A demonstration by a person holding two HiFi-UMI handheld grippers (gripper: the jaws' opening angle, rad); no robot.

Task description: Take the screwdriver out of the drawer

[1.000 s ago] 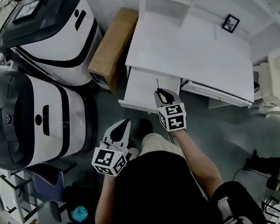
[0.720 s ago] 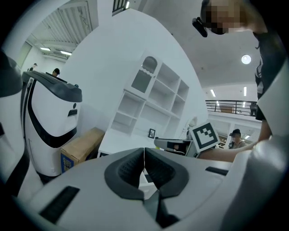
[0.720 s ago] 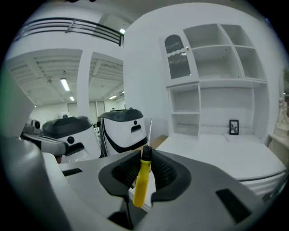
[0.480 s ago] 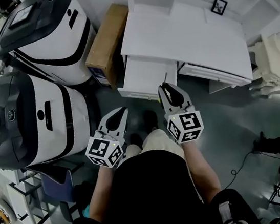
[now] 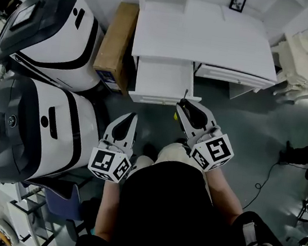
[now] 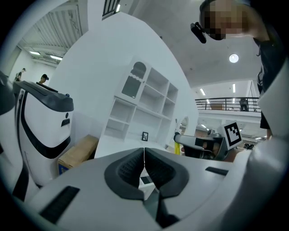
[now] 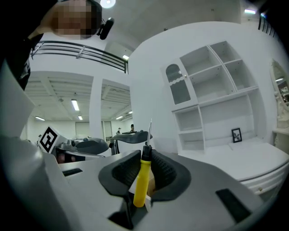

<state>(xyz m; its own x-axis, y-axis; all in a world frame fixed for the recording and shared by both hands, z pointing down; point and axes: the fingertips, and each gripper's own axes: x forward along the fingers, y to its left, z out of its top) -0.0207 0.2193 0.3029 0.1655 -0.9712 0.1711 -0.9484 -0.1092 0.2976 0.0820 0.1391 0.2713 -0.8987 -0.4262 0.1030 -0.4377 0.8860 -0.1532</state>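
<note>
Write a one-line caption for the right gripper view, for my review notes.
The right gripper grips a yellow-handled screwdriver, its shaft pointing up, with a white shelf unit behind.

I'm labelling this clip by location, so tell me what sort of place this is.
Probably a large lab or workshop hall with a mock home corner. A white desk with an open drawer stands on grey floor beside two big white-and-black machines, and a mezzanine railing runs overhead.
</note>
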